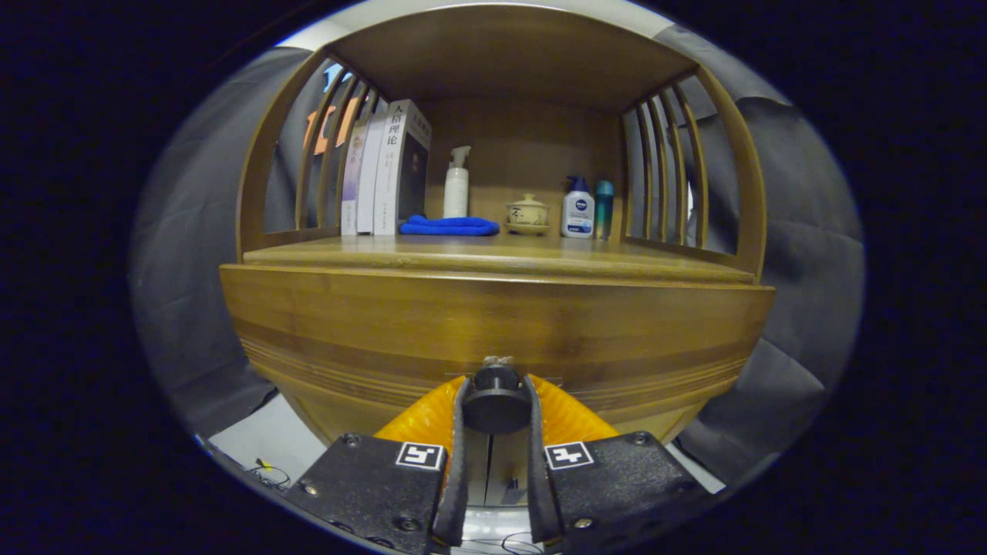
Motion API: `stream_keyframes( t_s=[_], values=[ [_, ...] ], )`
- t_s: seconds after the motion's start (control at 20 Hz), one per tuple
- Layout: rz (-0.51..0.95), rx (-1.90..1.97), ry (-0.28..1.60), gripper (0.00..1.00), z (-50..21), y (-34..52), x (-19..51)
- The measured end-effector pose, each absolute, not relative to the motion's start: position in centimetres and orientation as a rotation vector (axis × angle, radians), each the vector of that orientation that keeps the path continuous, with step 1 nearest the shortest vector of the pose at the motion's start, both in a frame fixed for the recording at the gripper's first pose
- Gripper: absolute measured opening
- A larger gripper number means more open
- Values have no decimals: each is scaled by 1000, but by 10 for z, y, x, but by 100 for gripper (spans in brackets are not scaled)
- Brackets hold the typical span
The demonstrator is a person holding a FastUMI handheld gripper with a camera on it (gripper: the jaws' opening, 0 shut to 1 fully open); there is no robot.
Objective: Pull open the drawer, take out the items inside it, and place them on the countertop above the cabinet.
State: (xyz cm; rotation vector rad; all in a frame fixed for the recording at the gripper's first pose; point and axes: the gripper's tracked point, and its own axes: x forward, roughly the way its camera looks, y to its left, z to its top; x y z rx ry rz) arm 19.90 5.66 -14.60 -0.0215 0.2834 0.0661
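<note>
Hand-held gripper (495,389): screwed plates, square markers.

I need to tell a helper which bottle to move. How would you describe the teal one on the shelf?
On the wooden cabinet's countertop, look toward the right slatted side. The teal bottle stands there, beside a white pump bottle; it alone is slim, teal, without pump.

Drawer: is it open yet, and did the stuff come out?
Not yet. The drawer looks closed, its front flush under the countertop. Done: the gripper has reached the knob, a finger on each side, apparently gripping it. In hand: getting ready to pull. Left: pulling it open, lifting out whatever is inside, and setting it on the countertop near the blue cloth.
</note>
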Motion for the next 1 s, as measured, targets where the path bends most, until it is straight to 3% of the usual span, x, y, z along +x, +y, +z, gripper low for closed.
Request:
stream_keyframes(
  t_s=[1.0],
  values=[
    [98, 4, 339, 34, -158, 46, 63]
  ],
)
